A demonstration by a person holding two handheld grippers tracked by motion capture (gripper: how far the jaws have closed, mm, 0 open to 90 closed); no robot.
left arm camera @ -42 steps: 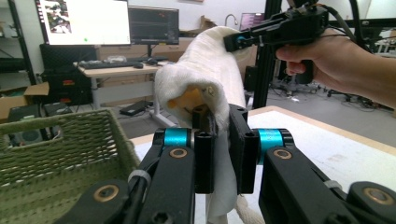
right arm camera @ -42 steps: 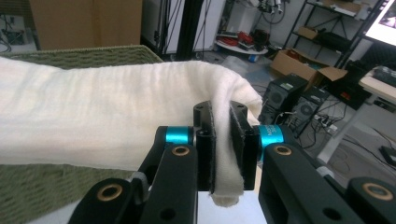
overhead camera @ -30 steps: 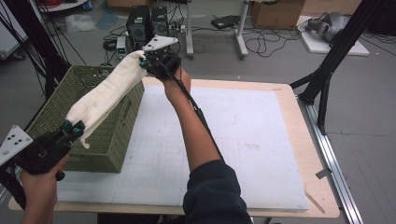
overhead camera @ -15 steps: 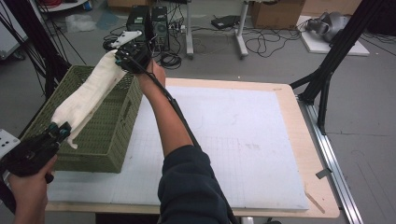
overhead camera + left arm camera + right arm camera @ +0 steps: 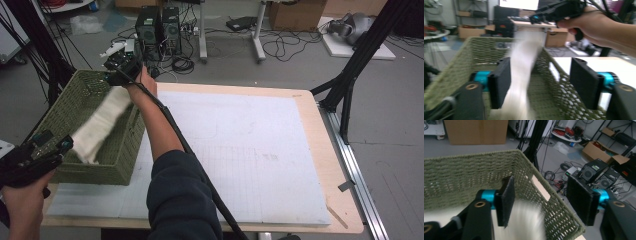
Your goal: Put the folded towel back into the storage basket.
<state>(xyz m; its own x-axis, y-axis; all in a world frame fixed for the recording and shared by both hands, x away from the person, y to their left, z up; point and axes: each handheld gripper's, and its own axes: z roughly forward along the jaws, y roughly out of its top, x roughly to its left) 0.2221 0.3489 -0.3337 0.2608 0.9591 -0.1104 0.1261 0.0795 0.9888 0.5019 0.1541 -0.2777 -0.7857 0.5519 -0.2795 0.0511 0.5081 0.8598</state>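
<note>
White, long, blurred cloth [image 5: 100, 125] stretched inside green woven rectangular basket [image 5: 65, 112], above its floor. Left gripper [image 5: 539, 82] at basket's near end, jaws spread wide, cloth against one jaw. Right gripper [image 5: 544, 200] over basket's far rim, jaws parted, cloth just below. Basket on white table mat [image 5: 250, 150], left edge.

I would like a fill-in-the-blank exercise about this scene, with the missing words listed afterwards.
1. The woven basket is ____ in colour.
2. The white cloth is falling into the ____.
3. Both grippers, left gripper and right gripper, are ____.

Missing words: green; basket; open
</note>
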